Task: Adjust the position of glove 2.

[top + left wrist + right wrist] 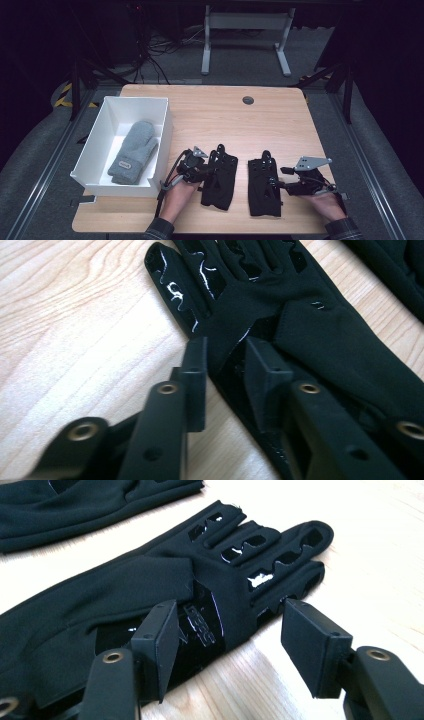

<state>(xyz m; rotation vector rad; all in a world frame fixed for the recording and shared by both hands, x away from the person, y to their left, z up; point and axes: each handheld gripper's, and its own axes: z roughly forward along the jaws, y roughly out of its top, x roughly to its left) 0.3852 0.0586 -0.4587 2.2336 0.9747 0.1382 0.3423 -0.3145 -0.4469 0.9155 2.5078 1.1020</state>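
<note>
On the near half of the table (280,107) two black gloves lie flat side by side, fingers pointing away from the person, with a white box (162,131) at the left edge holding a grey mitten (132,150). The left gripper (225,367) sits at the thumb-side edge of the left glove (320,335); its jaws stand narrow with a fold of the glove's fabric between them, and the pads appear to press on that fold, so I judge it pinched, though the grip looks shallow. The right gripper (227,637) is released: its jaws stand well apart astride the outer edge of the right glove (150,587), one pad over the palm, the other over bare wood, neither pressing. The step in hand appears to be taking up the gloves, most likely for the box. The next move calls for the right jaws to settle lower and close on the glove's edge, and for the left pinch to be confirmed before any lift, since thin cloth can slip out. In the high view the grippers and hands cover the inner edges of both gloves, and black on black hides where pad meets fabric. The gloves' cuffs are cut off in both gripper views. The far side of the mitten is partly masked by the box wall.
</note>
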